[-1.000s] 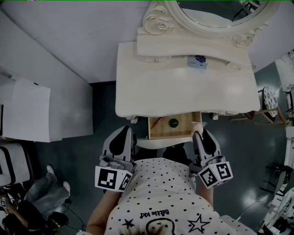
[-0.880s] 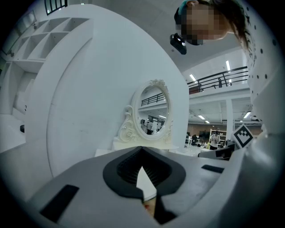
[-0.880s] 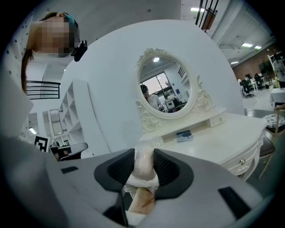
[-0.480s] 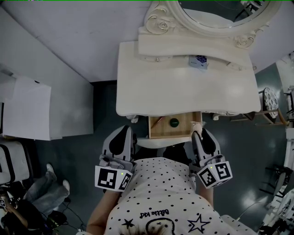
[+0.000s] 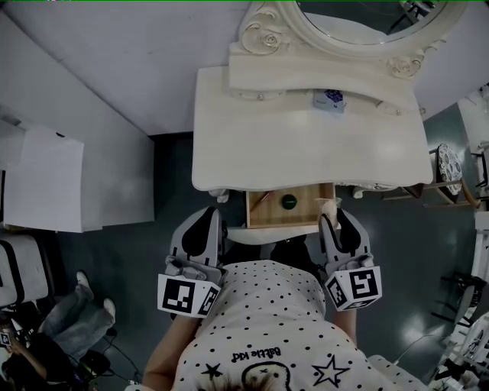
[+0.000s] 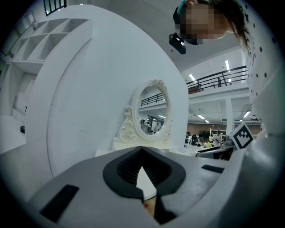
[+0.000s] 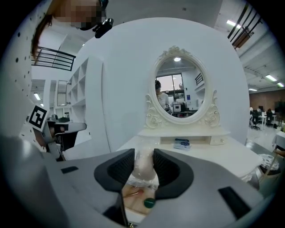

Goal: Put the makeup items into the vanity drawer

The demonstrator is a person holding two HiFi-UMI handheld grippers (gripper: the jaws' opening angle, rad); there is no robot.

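Observation:
The vanity's wooden drawer (image 5: 306, 214) (image 7: 130, 196) stands pulled out below the white tabletop (image 5: 306, 145). Inside lie a round green item (image 5: 289, 202) (image 7: 148, 203) and a thin reddish stick (image 5: 260, 201) (image 7: 136, 192). My right gripper (image 5: 329, 222) (image 7: 143, 173) is shut on a small translucent bottle (image 7: 143, 165) (image 5: 327, 203), held at the drawer's right edge. My left gripper (image 5: 212, 219) (image 6: 145, 197) hangs left of the drawer, shut and holding nothing. A blue patterned item (image 5: 329, 100) (image 7: 182, 143) rests on the shelf under the mirror.
An oval mirror (image 5: 359, 19) in an ornate frame stands at the back of the vanity. White furniture (image 5: 46, 183) is at the left, with a seated person (image 5: 46, 336) below it. A stool-like stand (image 5: 447, 164) is at the right.
The right gripper has rolled about its own axis, so its marker cube now faces more squarely upward. The bottle stays between its jaws. The left gripper has not moved.

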